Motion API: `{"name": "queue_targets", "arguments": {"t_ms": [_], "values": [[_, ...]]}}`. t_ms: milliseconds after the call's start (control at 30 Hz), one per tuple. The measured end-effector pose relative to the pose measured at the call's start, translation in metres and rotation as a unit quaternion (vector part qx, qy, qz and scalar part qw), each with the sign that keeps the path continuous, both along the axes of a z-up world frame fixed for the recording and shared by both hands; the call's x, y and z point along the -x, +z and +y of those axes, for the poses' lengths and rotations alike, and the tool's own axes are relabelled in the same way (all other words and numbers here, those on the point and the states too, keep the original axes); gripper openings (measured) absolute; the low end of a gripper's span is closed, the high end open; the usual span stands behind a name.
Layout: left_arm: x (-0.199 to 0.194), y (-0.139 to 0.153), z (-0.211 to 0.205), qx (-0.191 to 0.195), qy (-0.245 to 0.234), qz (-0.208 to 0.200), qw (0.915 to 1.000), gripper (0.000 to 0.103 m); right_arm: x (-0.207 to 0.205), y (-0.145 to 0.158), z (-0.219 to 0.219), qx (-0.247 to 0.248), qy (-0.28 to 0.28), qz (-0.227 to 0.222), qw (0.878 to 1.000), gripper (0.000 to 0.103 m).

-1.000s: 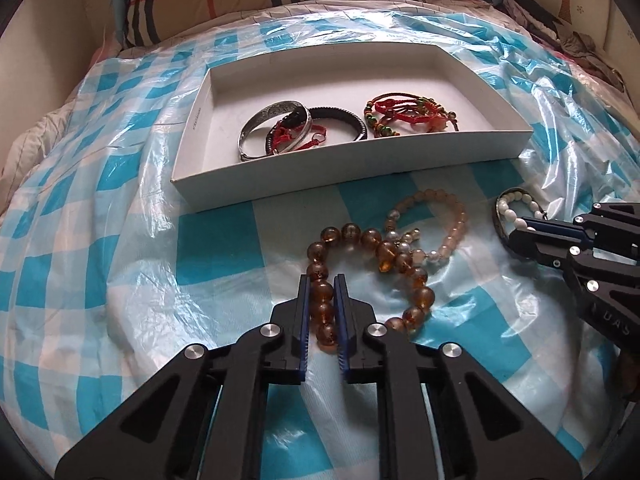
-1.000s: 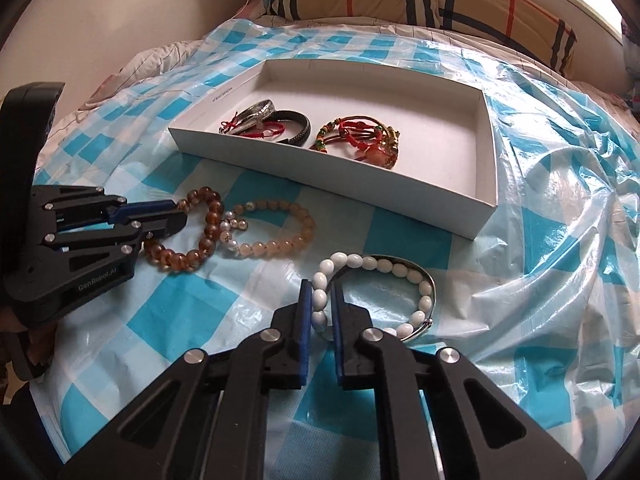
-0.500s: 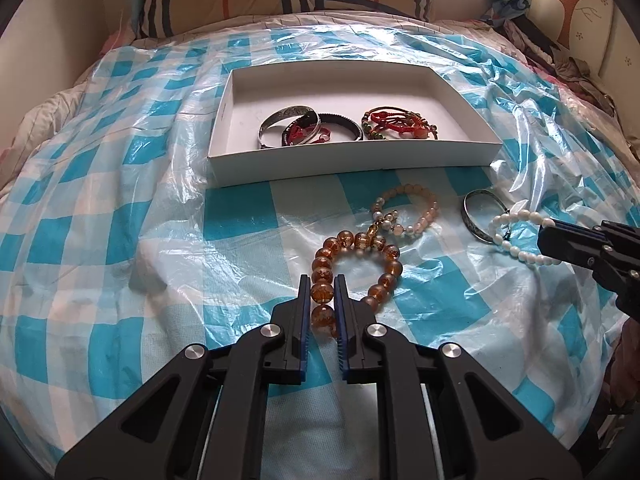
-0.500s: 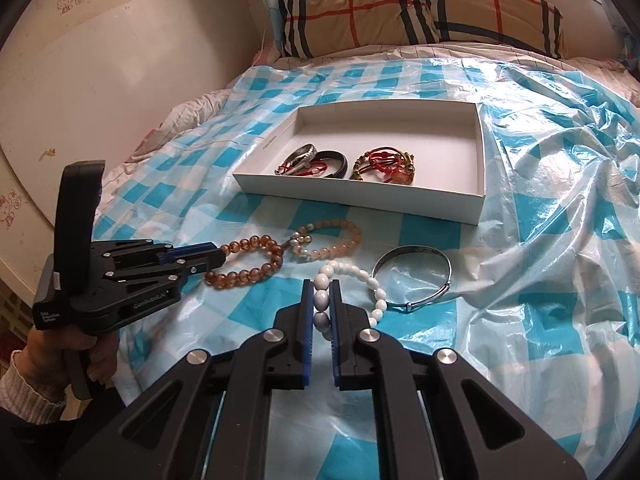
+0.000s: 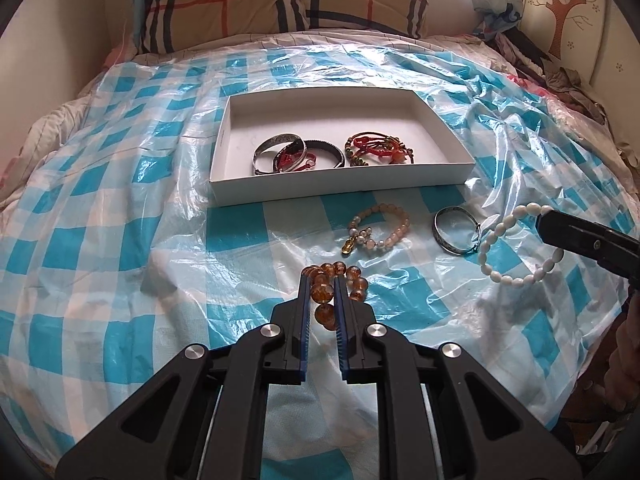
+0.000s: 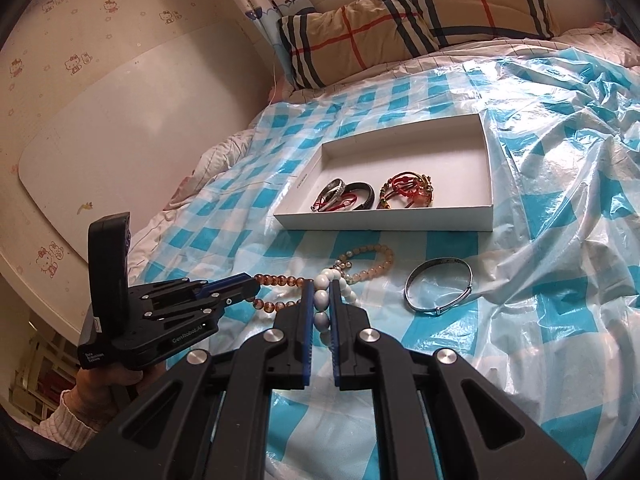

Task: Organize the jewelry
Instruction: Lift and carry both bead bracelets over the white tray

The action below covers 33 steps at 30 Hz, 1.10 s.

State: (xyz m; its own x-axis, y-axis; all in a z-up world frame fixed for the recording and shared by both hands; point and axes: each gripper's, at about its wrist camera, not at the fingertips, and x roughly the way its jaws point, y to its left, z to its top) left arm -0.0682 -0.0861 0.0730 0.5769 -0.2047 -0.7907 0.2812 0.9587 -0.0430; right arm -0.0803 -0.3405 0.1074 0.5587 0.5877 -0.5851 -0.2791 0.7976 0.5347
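My left gripper (image 5: 321, 280) is shut on an amber bead bracelet (image 5: 322, 293) and holds it above the bed; it also shows in the right wrist view (image 6: 278, 281). My right gripper (image 6: 319, 286) is shut on a white bead bracelet (image 6: 322, 301), which hangs at the right of the left wrist view (image 5: 505, 246). A white box (image 5: 432, 178) ahead holds silver and black bangles (image 5: 298, 154) and red cord bracelets (image 5: 378, 149). A pink bead bracelet (image 5: 380, 228) and a silver bangle (image 5: 456, 230) lie on the sheet in front of the box.
A blue-and-white checked plastic sheet (image 5: 120, 216) covers the bed. A plaid pillow (image 5: 276, 4) lies at the head. A wall runs along the left of the right wrist view (image 6: 120, 112). Clothes (image 5: 560, 76) are piled at the far right.
Both grippers have lifted and pulled back from the box with their bracelets. The amber and white bracelets have left the sheet; the pink bracelet and silver bangle stay on it.
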Motion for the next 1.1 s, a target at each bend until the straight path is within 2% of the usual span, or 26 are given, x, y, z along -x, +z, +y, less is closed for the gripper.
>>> {"name": "queue_targets", "arguments": {"t_ms": [333,767,1100], "values": [[0.013,0.025,0.003,0.017,-0.002,-0.018,0.9997,0.01,0.015,0.016,-0.014,-0.027,-0.017,-0.017,0.999,0.008],[0.045,0.054,0.01,0.01,0.005,-0.044,0.999,0.01,0.038,0.032,-0.023,-0.054,-0.03,-0.037,0.997,0.008],[0.062,0.082,0.015,0.019,0.003,-0.068,0.9975,0.01,0.052,0.044,-0.027,-0.061,-0.037,-0.048,0.996,0.008]]}}
